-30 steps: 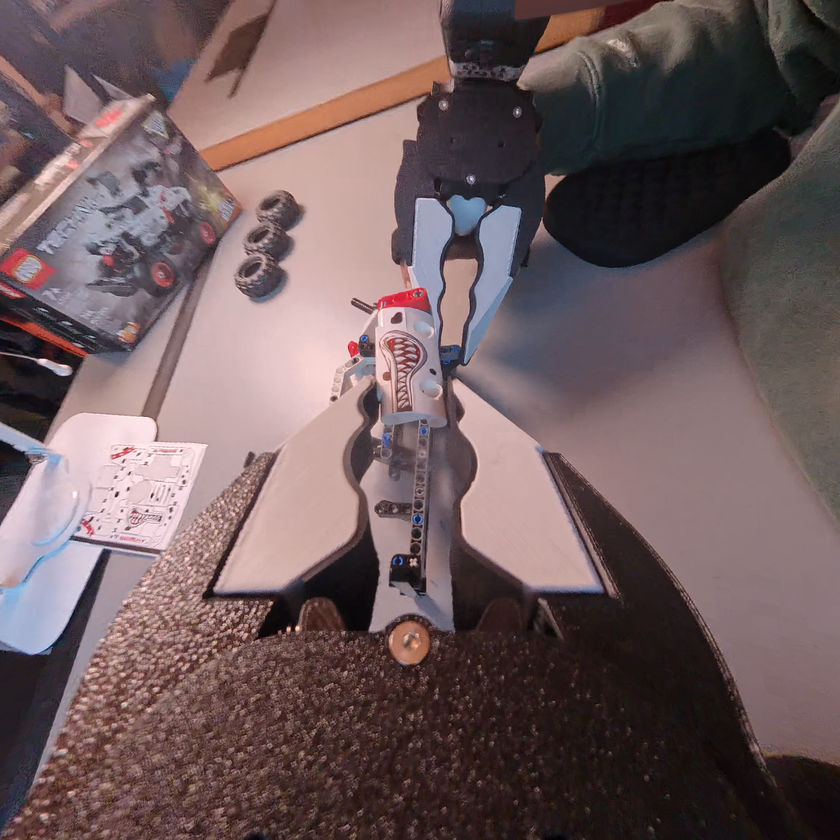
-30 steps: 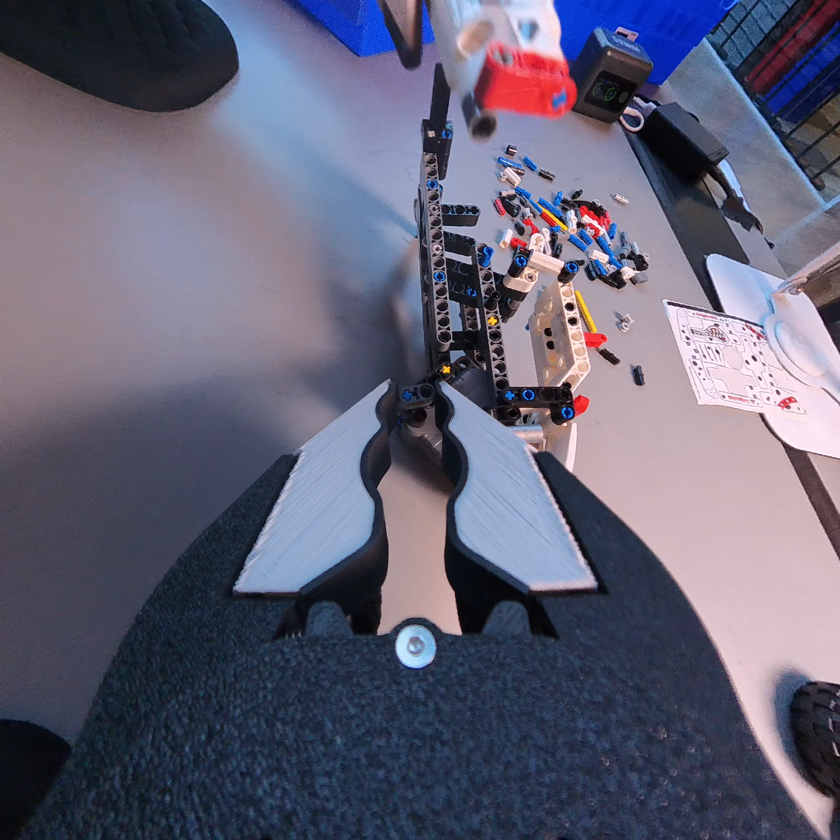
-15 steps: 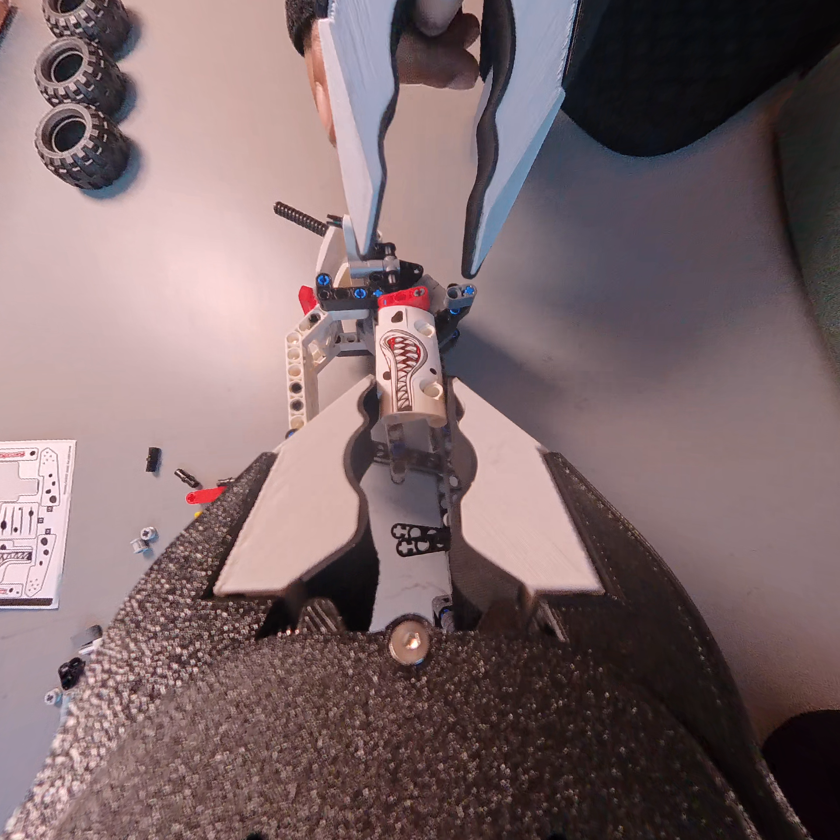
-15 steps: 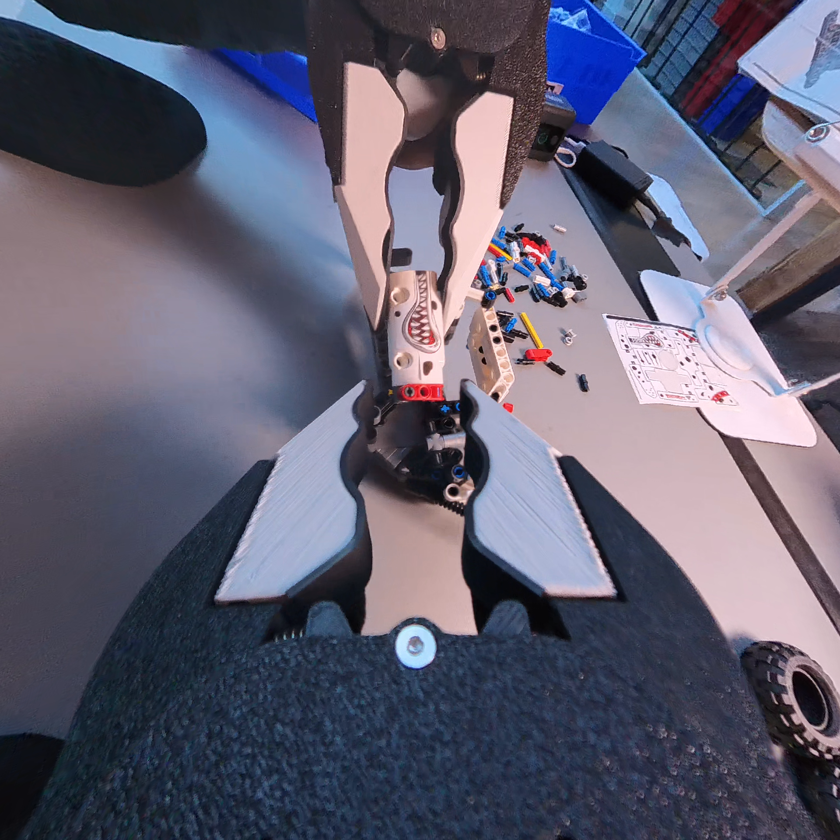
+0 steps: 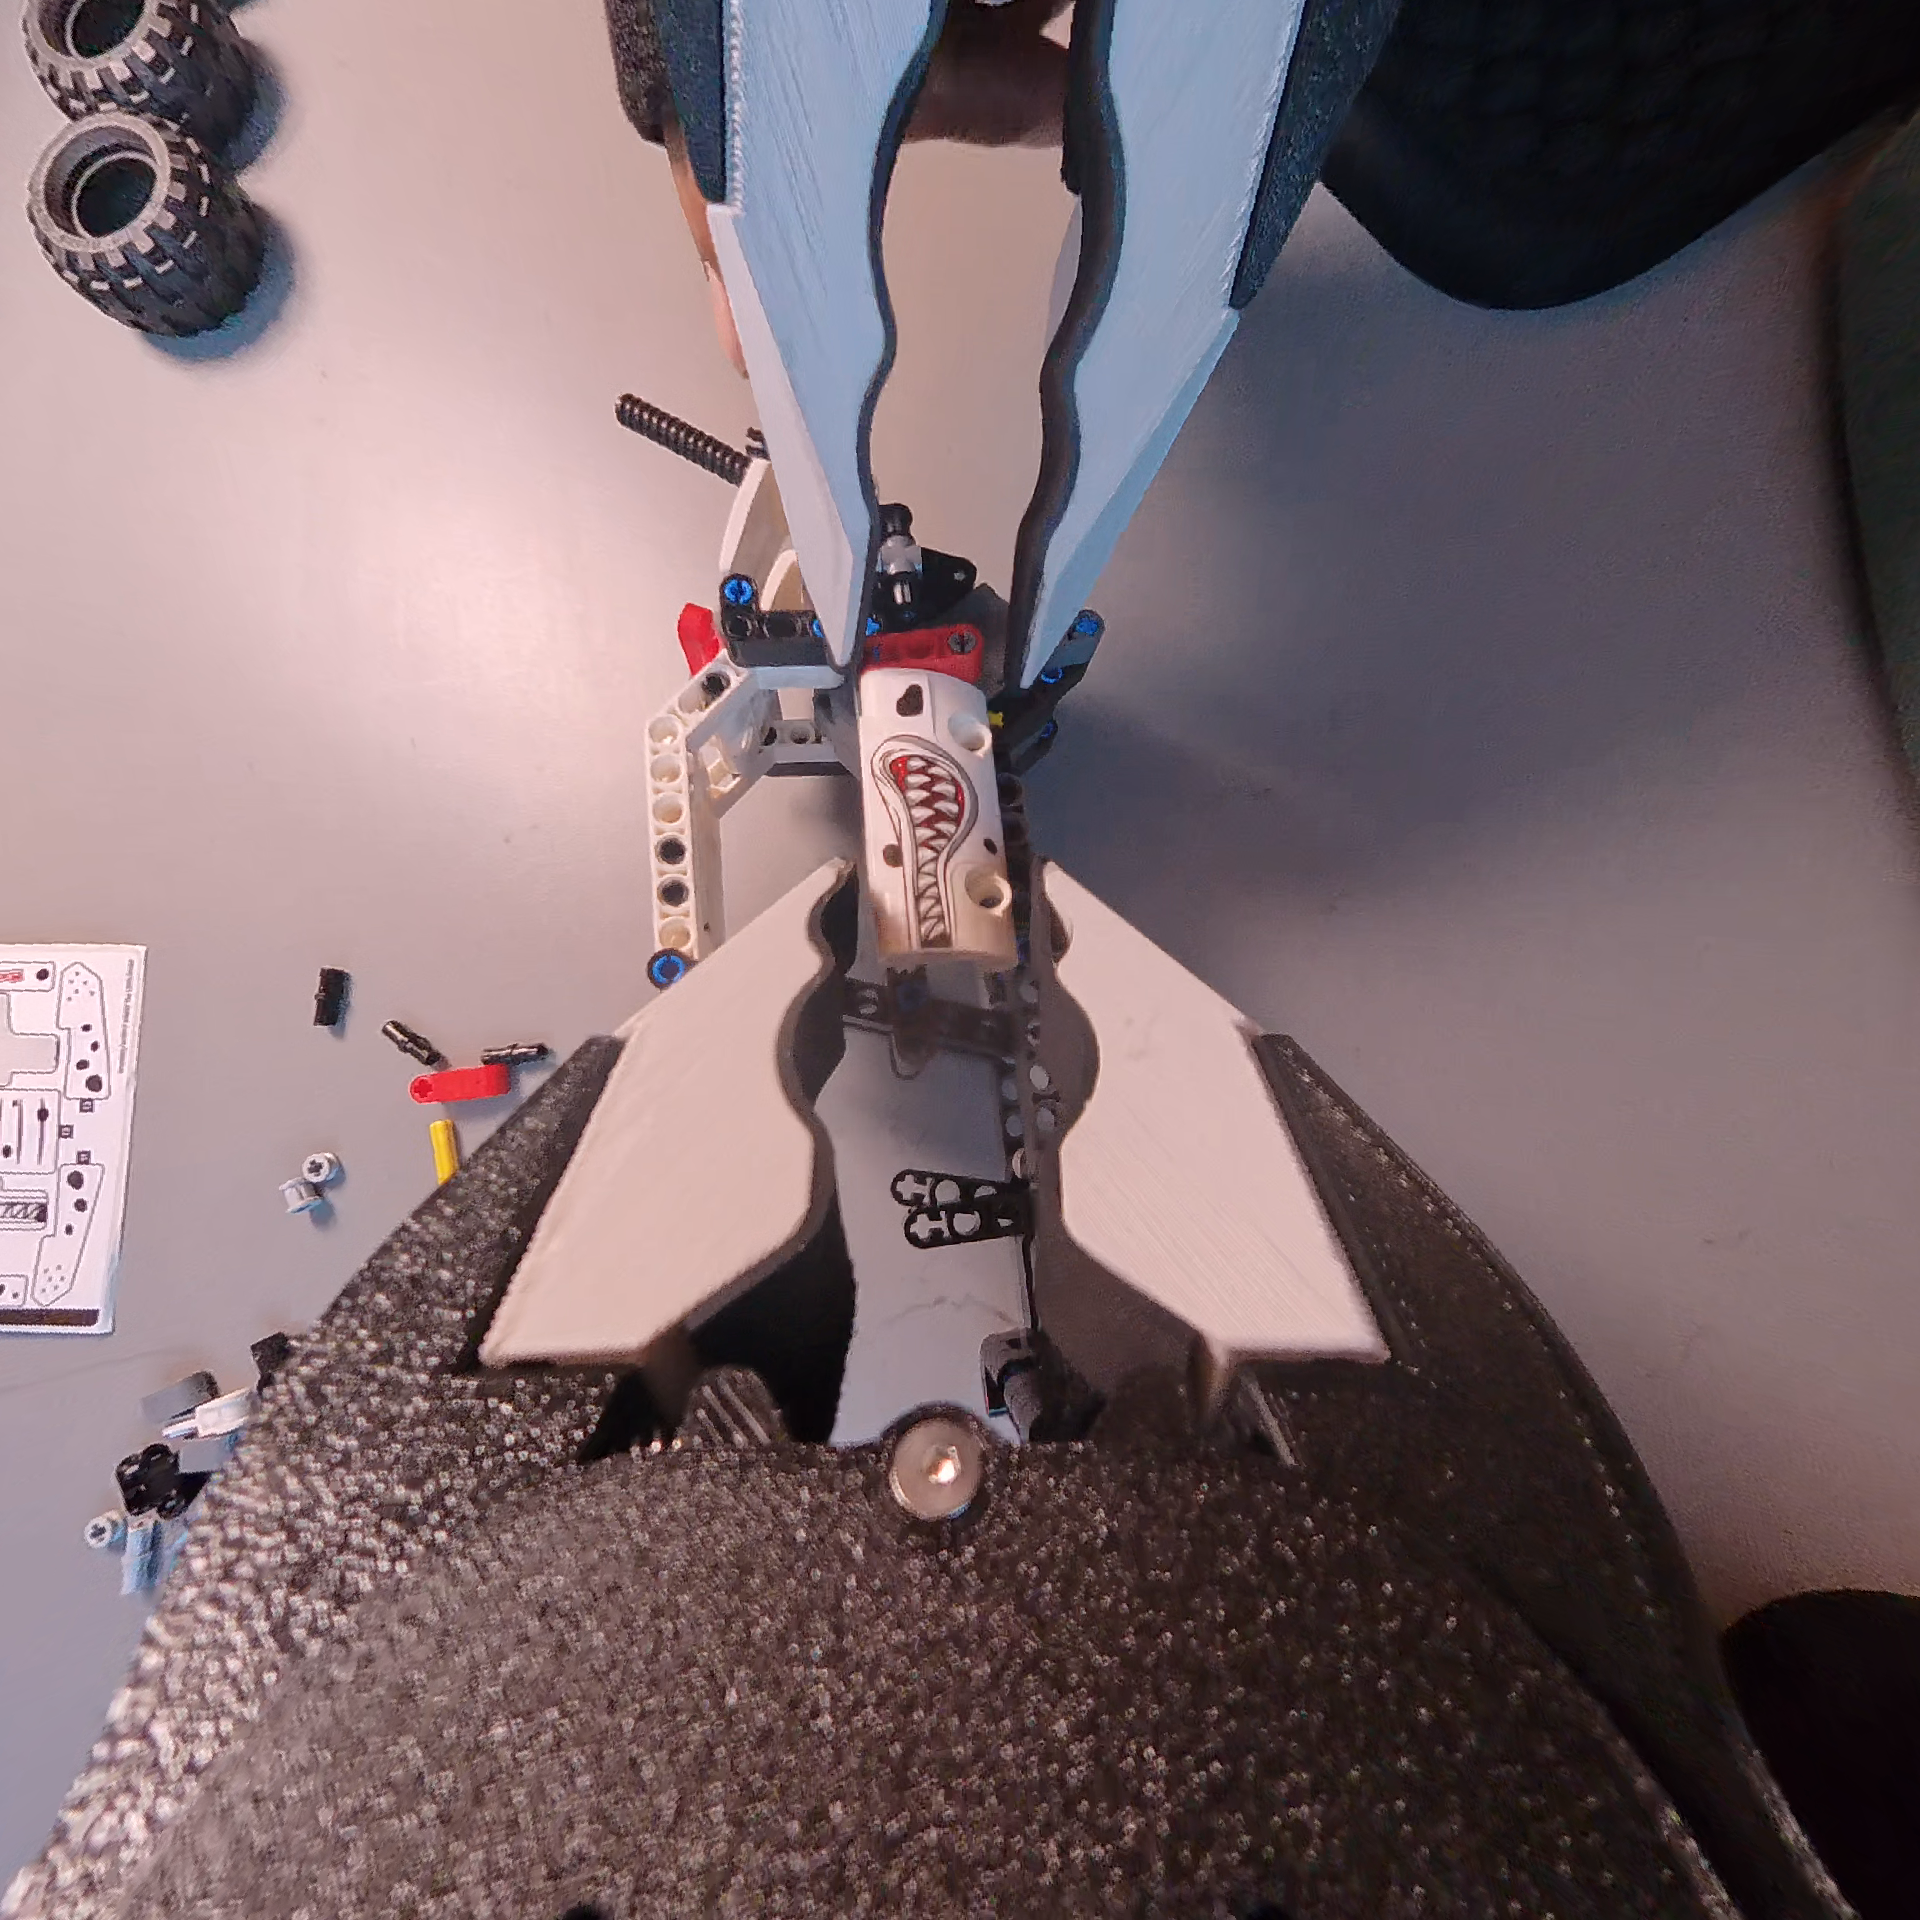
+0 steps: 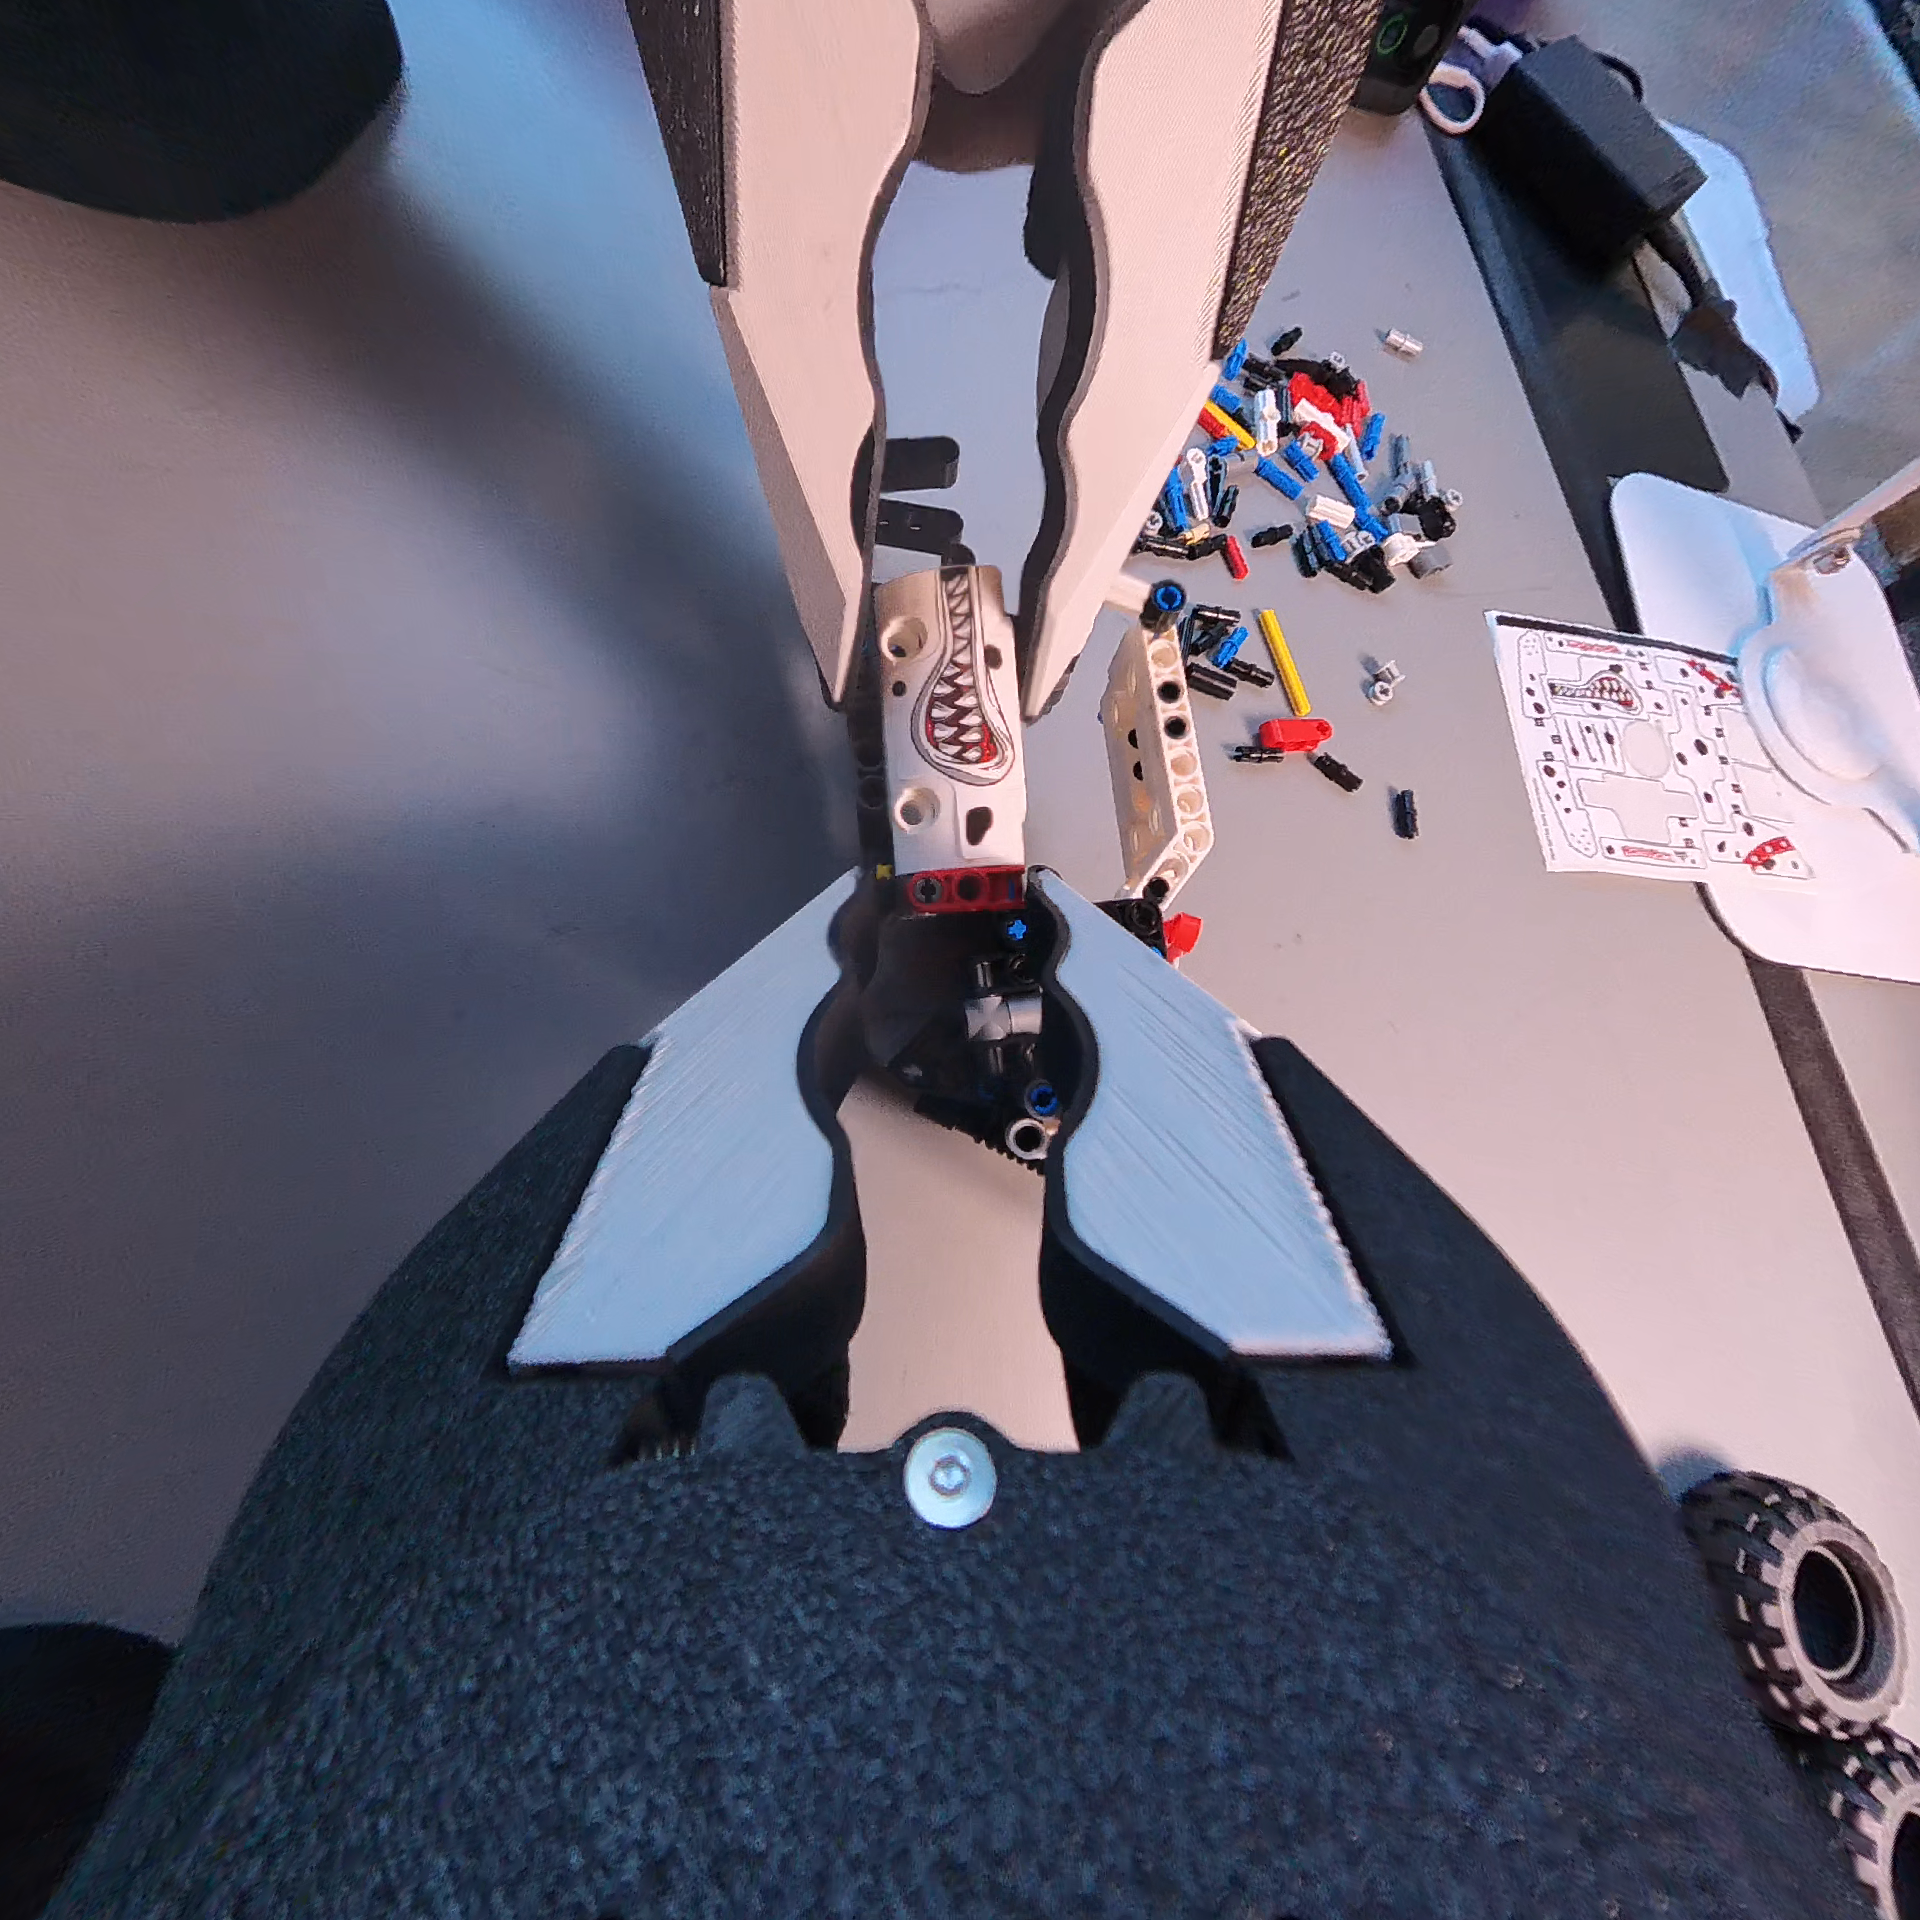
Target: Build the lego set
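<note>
A: Lego build?
B: Blk/wht beam frame flat on desk; wht shark-mouth panel w/ red end atop.
A: Loose bits?
B: Parts pile beyond; tyres well apart.

A smooth grey tabletop carries a scattered pile of small blue, black, red and white plastic pins at the far right. Nearer lie a white sticker sheet and knobbly black rubber tyres; a white flat base sits behind the sheet.
</note>
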